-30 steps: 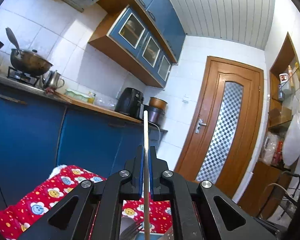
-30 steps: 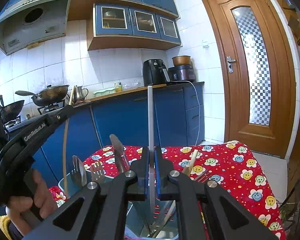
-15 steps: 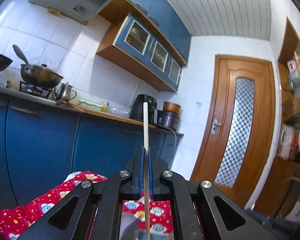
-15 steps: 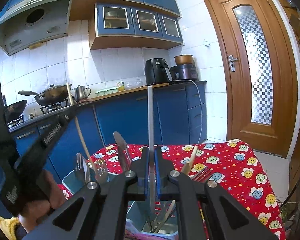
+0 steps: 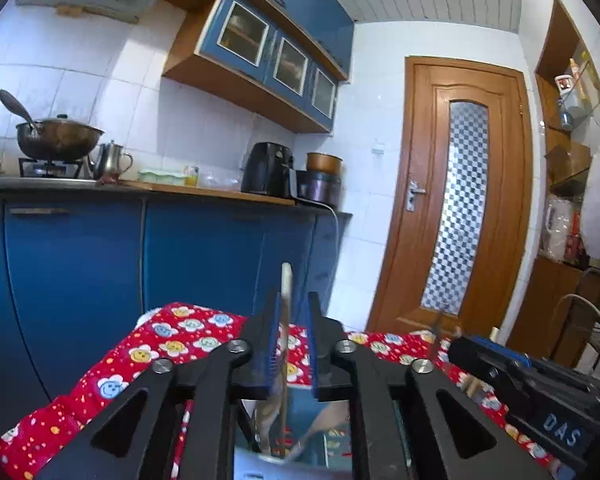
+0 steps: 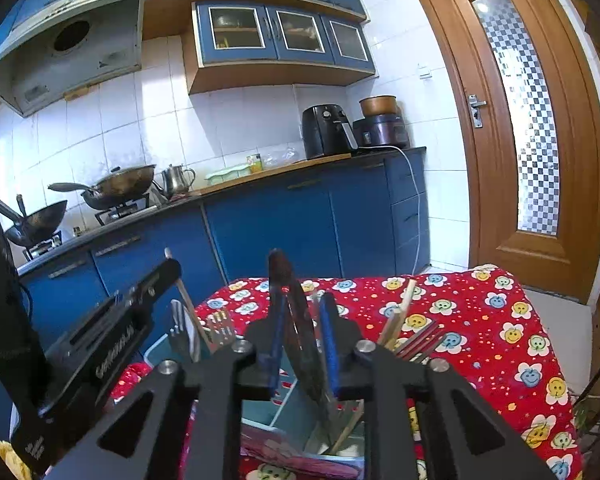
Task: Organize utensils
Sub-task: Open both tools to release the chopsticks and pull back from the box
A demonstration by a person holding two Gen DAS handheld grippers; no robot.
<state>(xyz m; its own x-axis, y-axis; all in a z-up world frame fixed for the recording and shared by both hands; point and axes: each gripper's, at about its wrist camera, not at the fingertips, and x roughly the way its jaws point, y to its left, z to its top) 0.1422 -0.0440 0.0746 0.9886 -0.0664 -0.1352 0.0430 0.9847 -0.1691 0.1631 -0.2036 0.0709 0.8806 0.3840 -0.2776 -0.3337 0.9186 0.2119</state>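
White letters reading "DAS" stand on a dark plate on the right gripper's body point(image 5: 556, 432), at the lower right of the left wrist view. In the right wrist view, pale lettering runs along the side of the left gripper's body point(image 6: 112, 356) at the lower left; it is blurred and seems to begin "Gen", the rest unreadable. A small pale mark on the black air fryer point(image 6: 328, 132) on the counter is too small to read.

Two woks point(image 6: 120, 188), one kettle point(image 6: 178, 180), one door point(image 6: 512, 120), one fork point(image 6: 220, 326).
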